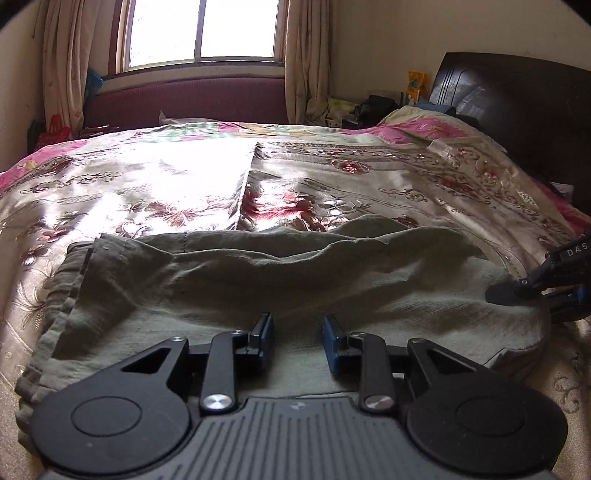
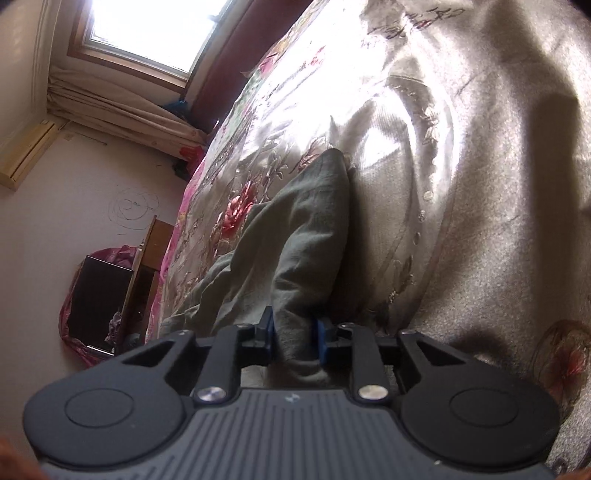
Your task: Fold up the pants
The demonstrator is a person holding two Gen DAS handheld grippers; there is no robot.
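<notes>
Olive-green pants (image 1: 280, 280) lie folded in layers on the floral bedspread (image 1: 332, 177). My left gripper (image 1: 298, 341) hovers open over the near edge of the pants, nothing between its blue pads. My right gripper (image 1: 524, 291) shows at the right edge of the left wrist view, at the pants' right end. In the right wrist view the right gripper (image 2: 295, 341) has its pads around a fold of the pants (image 2: 306, 236), with the cloth filling the gap; the view is rolled sideways.
A dark headboard (image 1: 517, 110) stands at the right with clutter beside it. A window (image 1: 203, 29) with curtains and a maroon bench (image 1: 184, 99) lie beyond the bed. In the right wrist view a dark cabinet (image 2: 99, 306) stands by the bed's side.
</notes>
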